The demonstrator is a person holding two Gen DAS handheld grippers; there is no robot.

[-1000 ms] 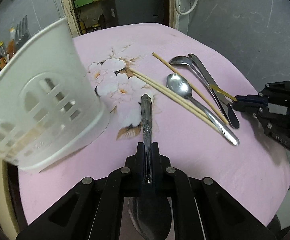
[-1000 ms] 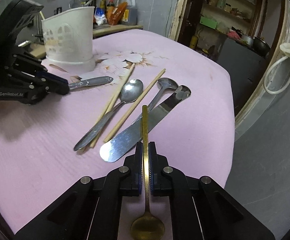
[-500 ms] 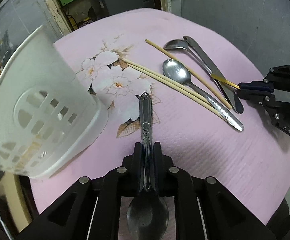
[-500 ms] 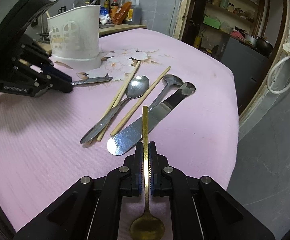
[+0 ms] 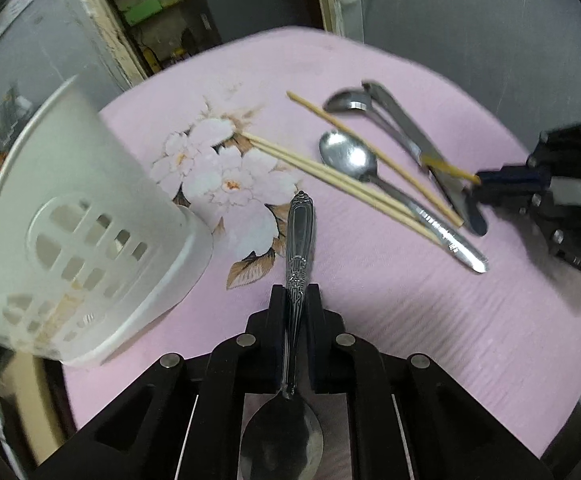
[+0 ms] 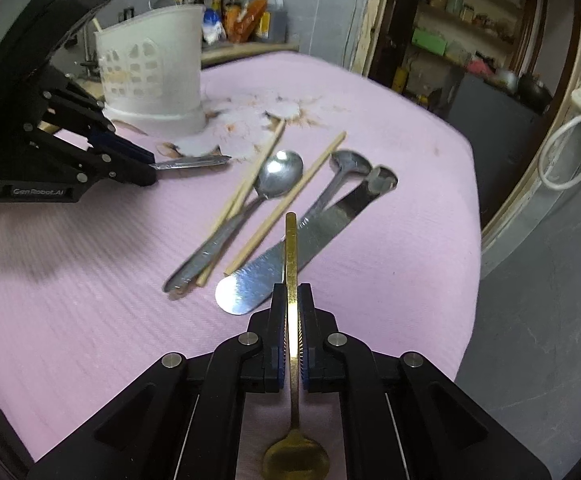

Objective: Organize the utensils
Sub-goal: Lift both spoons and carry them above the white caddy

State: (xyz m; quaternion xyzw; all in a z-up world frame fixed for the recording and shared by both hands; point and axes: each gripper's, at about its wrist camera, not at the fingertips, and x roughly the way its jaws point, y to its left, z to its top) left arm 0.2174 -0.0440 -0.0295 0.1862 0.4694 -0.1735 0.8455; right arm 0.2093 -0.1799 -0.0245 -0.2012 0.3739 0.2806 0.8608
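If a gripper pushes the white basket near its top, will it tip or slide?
Probably it tips sooner than it slides. The white basket stands tall and upright, widening from its base to its rim, so a high push has leverage. Its plastic wall is full of holes and it looks nearly empty, so likely light. The pink cloth may grip its base.

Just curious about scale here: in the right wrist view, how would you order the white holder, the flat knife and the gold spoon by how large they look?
1. White holder, clearly largest.
2. and 3. Flat knife and gold spoon: unsure, since the spoon sits nearest the camera, pinched in the right claw.
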